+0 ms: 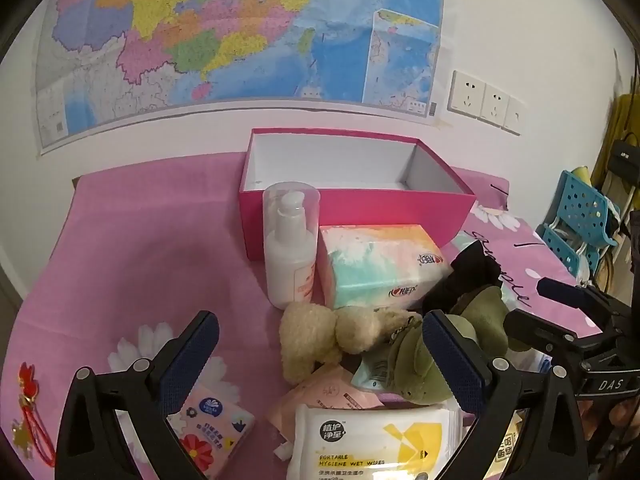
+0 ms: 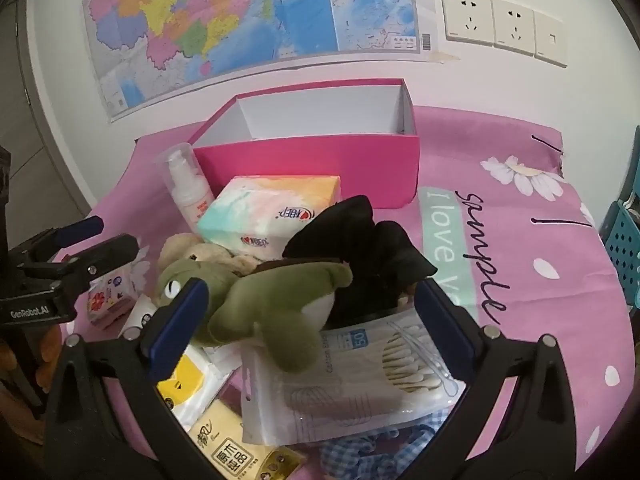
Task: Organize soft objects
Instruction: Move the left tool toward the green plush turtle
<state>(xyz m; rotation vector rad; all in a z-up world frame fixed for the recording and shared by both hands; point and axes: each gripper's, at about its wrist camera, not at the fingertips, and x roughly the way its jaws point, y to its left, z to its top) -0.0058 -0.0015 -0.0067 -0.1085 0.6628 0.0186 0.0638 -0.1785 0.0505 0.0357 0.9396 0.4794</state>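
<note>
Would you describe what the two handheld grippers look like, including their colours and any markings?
Both are black, angular two-finger tools with silver rivets along the arms. The left gripper and right gripper carry dark blue textured pads on the inner finger faces. Seen from the right wrist view, the left one's body bears white "GenRobot.AI" lettering; the left wrist view shows "DAS" on the right one. No sleeves or cables are visible.

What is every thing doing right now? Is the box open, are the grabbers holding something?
pink box: open, no lid, nothing seen inside
lotion bottle: upright, clear cap on
tissue pack: lying flat, sealed
green turtle plush: lying on the pile, not held
cream plush: lying on its side
black cloth: crumpled
cotton swab bag: lying flat
left gripper: open, holding nothing
right gripper: open, holding nothing
</note>
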